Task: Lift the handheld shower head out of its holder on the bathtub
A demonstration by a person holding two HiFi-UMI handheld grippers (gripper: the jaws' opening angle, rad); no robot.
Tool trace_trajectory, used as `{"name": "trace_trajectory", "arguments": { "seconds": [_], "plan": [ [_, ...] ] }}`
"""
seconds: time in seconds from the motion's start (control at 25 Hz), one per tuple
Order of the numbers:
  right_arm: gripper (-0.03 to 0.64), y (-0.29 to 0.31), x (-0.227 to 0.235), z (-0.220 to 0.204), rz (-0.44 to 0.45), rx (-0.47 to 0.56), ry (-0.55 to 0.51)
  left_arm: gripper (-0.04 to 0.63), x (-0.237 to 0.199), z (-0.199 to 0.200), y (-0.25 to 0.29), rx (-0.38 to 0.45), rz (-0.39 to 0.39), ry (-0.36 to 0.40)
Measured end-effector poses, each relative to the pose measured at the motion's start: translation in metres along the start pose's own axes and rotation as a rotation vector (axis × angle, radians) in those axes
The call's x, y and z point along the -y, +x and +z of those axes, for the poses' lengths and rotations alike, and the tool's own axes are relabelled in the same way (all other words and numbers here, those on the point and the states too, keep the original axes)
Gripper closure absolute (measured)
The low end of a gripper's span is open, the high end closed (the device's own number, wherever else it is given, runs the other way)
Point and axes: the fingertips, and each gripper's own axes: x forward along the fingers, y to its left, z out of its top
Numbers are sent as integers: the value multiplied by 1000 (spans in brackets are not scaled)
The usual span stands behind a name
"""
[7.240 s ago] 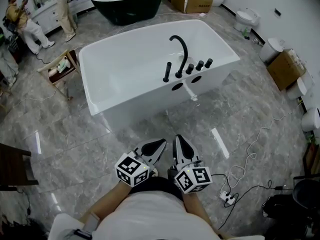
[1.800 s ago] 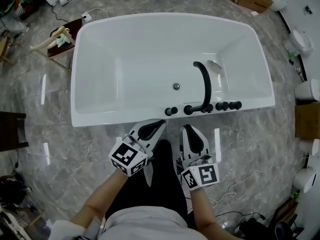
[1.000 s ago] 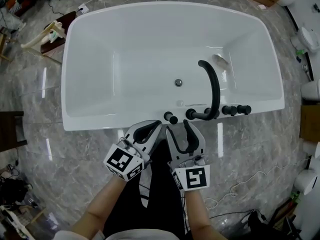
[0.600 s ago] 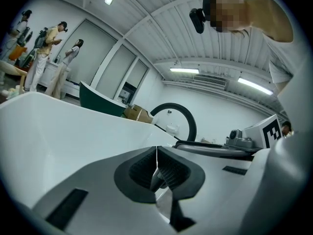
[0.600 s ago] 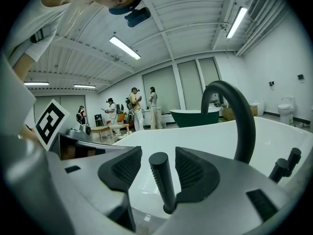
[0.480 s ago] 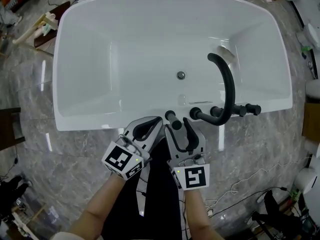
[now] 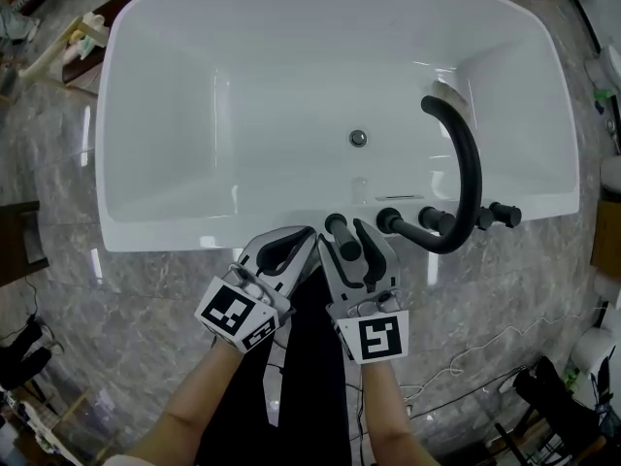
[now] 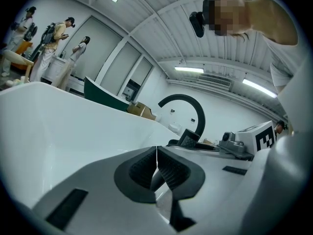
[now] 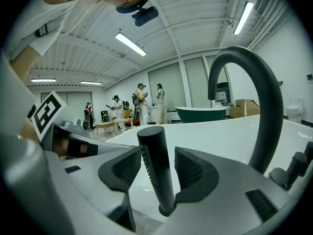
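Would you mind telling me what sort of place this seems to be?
Probably a bathroom-fixture showroom or warehouse: a freestanding white bathtub on marble floor, a second dark green tub beyond, and cardboard boxes.

Grey veined marble tiles (image 7: 146,299) cover the floor, glossy with streaks of reflected light. Overhead, a white ribbed ceiling (image 9: 195,13) carries fluorescent tubes (image 9: 131,44). Tall glazed panels (image 9: 171,89) line the far wall, with a dark green bathtub (image 9: 200,113), cardboard boxes (image 9: 243,107) and a low wooden table (image 9: 105,126) before them.
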Motion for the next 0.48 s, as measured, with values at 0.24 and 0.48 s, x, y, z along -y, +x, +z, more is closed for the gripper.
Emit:
{"name": "trace_trajectory", "arguments": {
  "seconds": [0.24,0.48],
  "plan": [
    [474,6,0,-3,-10,-10,-122,583,-6,-4,4,-3,7,-2],
    [478,7,2,-5,-29,-18,-110,583,-4,-6,8,-8,-3,-2]
  ]
}}
